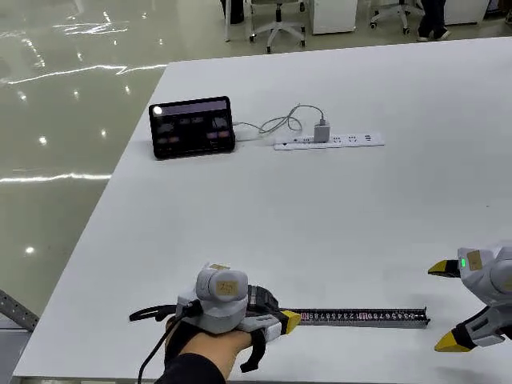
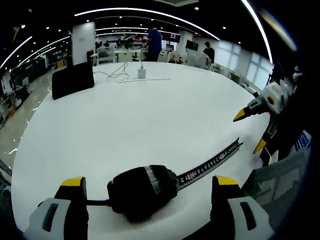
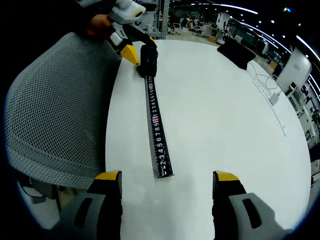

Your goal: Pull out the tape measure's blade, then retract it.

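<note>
Your left hand [image 1: 210, 346] grips the left gripper [image 2: 149, 181] at the near edge of the smooth white table [image 1: 320, 216]. Its grey, yellow-tipped jaws are spread wide. Between them sits the tape measure's case [image 2: 142, 192], a rounded, matte black lump lying on the tabletop, with a clear gap to each fingertip, so nothing is clamped. A thin black strap trails from the back of the case.

From the case the blade [image 1: 360, 317] runs out flat along the table toward your right, a narrow dark strip printed with pale numerals and ending square.

Your right gripper [image 1: 444, 306] is released too, its yellow tips held well apart. The blade's end lies just short of the gap between them and touches neither tip.

Farther back stand a glossy black tablet [image 1: 192, 126] and a long white power strip [image 1: 336, 142] with a boxy white plug [image 1: 322, 132] and a looped pale cable.

In the right gripper view, a grey mesh chair back [image 3: 55, 110] curves beside the table's edge.
</note>
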A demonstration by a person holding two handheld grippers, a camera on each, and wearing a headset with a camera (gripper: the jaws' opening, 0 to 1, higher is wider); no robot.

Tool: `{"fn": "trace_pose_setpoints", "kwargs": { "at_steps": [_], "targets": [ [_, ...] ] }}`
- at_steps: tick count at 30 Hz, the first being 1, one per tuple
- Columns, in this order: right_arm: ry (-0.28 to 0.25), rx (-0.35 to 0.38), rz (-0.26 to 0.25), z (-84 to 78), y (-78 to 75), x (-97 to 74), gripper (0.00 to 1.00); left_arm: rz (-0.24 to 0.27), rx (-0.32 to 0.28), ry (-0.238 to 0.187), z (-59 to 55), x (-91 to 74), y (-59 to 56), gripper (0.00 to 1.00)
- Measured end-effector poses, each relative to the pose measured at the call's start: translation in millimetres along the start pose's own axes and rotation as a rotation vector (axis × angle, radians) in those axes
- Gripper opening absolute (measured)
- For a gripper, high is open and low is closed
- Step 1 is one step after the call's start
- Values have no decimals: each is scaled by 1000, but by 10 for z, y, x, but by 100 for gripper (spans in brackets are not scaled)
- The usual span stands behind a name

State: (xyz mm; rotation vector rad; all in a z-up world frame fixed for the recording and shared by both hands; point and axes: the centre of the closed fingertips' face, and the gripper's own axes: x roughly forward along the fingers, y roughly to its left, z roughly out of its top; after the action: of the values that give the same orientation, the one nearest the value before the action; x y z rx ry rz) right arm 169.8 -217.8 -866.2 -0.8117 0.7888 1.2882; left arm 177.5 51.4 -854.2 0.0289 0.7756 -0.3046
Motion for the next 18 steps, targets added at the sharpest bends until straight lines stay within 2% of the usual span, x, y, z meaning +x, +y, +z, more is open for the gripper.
{"fn": "trace_pose_setpoints", "kwargs": {
  "at_steps": [4, 15, 18],
  "targets": [
    [17, -10, 48, -53, 24, 102, 56, 1, -21, 3, -13, -10, 13, 100],
    [45, -37, 79, -85, 42, 177, 32, 0, -24, -6, 7, -6, 20, 100],
    [52, -40, 86, -114, 35, 204, 31, -5, -23, -4, 2, -3, 0, 99]
  ]
}}
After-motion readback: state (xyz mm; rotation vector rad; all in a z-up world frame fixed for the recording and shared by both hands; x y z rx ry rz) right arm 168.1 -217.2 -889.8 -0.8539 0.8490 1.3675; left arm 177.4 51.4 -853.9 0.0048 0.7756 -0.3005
